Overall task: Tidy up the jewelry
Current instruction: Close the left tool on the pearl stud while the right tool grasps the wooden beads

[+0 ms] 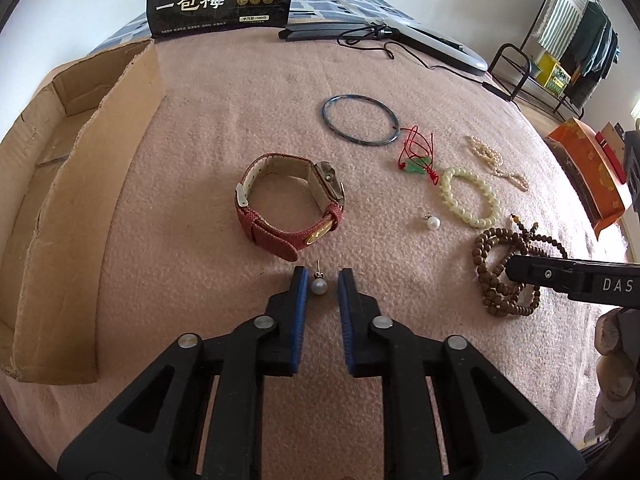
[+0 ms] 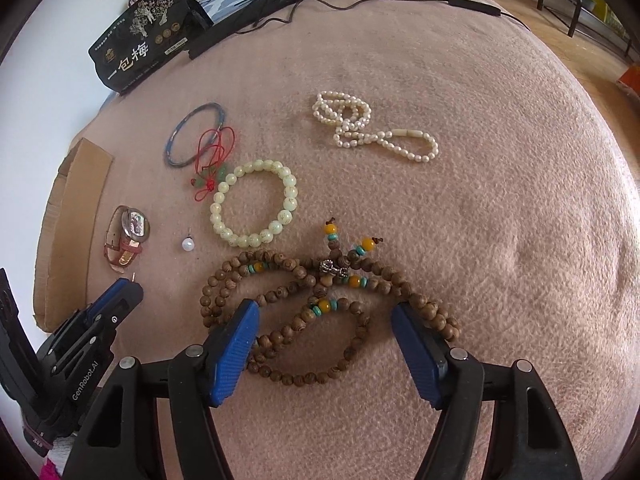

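surface: pink blanket (image 1: pixel 224 128), jewelry spread over its right half
box: open cardboard box (image 1: pixel 60 184) along the left edge, likely drop place, well apart from the right gripper, nearer the left one
wood beads: long brown bead strand (image 2: pixel 320 308) coiled in loose loops, its spread runs side to side across the right gripper's view
right gripper (image 2: pixel 324 344): jaws wide, pads down on either side of the coil, straddling it; nothing pinched yet; some loops lie outside the pads
watch: red-strap watch (image 1: pixel 288 208) just beyond the left gripper, between it and the box side
pearl stud: single pearl earring (image 1: pixel 319 285), post pointing away from the camera, along the fingers' line
left gripper (image 1: pixel 322 286): jaws narrowed to a slim gap, stud sits between the tips, touching or nearly touching the left pad (image 1: pixel 301 292); a small gap shows at the right pad, so no firm grip visible
key relation: stud is dead ahead between the left tips, off-centre toward the left pad; closing the last bit looks enough
risk: round pearl may roll or squirt out, judgement only
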A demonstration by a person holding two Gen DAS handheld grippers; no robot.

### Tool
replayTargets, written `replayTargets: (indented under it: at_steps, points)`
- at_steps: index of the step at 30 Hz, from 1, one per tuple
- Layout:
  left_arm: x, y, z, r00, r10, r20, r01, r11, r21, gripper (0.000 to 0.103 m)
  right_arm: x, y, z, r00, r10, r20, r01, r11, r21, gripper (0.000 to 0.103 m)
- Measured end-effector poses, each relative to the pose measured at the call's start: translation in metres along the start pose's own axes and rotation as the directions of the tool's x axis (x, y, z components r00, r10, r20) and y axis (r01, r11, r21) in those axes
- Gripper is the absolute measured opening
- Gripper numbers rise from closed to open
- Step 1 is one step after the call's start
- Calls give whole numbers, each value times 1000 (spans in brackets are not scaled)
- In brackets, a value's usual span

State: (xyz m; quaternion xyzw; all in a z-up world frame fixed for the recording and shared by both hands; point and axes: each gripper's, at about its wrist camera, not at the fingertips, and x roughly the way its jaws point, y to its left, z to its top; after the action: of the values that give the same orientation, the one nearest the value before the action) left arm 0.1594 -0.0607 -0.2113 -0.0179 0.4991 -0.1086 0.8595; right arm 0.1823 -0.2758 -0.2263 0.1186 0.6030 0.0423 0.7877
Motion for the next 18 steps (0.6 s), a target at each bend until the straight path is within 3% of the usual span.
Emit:
replayTargets:
  at_steps: [3,10,18]
  points:
    - [1,0,-2,1000,6,5,-6,1000,5,7,2,8,2,999,-36,10,36,999,-31,63]
    - [-1,1,-4,1000,0,17,0,1000,11,6,0,2,1,999,-37,25,39,998,-44,11]
    - [-16,0,-6,999,-11,36,10,1000,9,6,-18,-8,-7,998,-8,60,11,999,-52,11]
